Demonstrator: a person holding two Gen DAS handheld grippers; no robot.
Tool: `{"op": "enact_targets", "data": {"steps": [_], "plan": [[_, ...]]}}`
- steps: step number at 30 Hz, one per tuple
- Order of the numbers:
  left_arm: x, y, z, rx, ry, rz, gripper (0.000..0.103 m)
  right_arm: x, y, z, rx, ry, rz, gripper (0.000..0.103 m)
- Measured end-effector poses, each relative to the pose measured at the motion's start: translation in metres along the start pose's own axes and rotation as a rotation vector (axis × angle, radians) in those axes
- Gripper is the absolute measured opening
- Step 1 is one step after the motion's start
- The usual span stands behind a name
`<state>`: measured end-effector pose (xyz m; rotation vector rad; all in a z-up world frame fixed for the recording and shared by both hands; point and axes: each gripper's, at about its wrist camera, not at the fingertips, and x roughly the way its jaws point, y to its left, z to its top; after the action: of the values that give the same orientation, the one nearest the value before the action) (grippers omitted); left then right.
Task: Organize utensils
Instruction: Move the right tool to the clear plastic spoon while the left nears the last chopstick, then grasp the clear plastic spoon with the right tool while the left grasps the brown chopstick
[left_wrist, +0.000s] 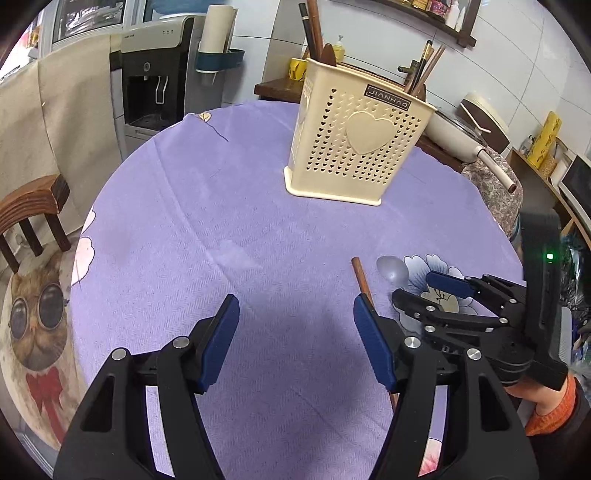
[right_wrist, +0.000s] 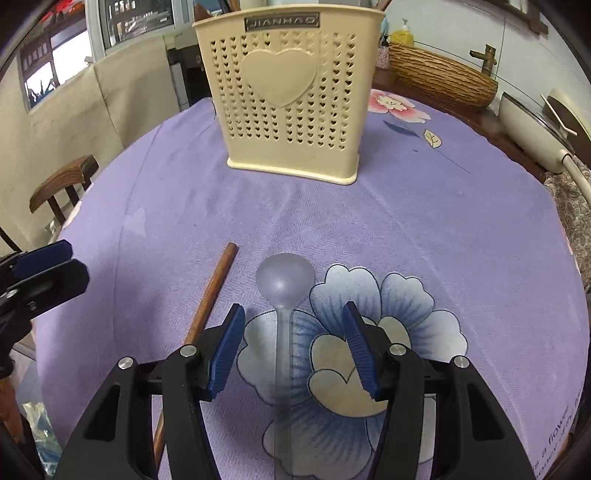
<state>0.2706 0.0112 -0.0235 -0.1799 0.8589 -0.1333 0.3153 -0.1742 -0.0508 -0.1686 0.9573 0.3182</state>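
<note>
A clear plastic spoon (right_wrist: 284, 280) lies on the purple flowered tablecloth (right_wrist: 424, 221), its handle running toward the camera. My right gripper (right_wrist: 293, 314) is open and straddles that handle; the blue pads do not touch it. A brown wooden chopstick (right_wrist: 214, 291) lies just left of the spoon. My left gripper (left_wrist: 295, 310) is open over bare cloth with nothing between its fingers, and the chopstick (left_wrist: 360, 277) runs along the outside of its right finger. A cream perforated utensil holder (left_wrist: 354, 147) with a heart on its front stands upright farther back, with several sticks and wooden utensils in it.
The round table drops away on all sides. A wooden chair (left_wrist: 33, 206) stands at the left, with a water dispenser (left_wrist: 155, 85) behind it. A cream pan with a long handle (left_wrist: 476, 140) and a woven basket (right_wrist: 439, 74) sit at the back right.
</note>
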Motion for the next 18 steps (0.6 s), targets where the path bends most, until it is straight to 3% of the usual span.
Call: {"op": "enact_targets", "data": {"steps": [6, 8, 15, 18], "plan": [[0.001, 0.002, -0.003, -0.007, 0.006, -0.008, 0.064, 0.009, 0.001, 0.008, 0.012, 0.002, 0.004, 0.052], [0.002, 0.003, -0.004, -0.006, 0.01, -0.005, 0.064, 0.01, 0.001, 0.011, 0.014, -0.003, 0.003, 0.045], [0.004, 0.005, -0.005, -0.018, 0.023, -0.015, 0.064, 0.016, 0.002, 0.019, 0.017, -0.006, 0.0, 0.043], [0.005, 0.004, -0.006, -0.017, 0.027, -0.018, 0.064, 0.015, 0.004, 0.019, 0.014, -0.005, 0.009, 0.036]]}}
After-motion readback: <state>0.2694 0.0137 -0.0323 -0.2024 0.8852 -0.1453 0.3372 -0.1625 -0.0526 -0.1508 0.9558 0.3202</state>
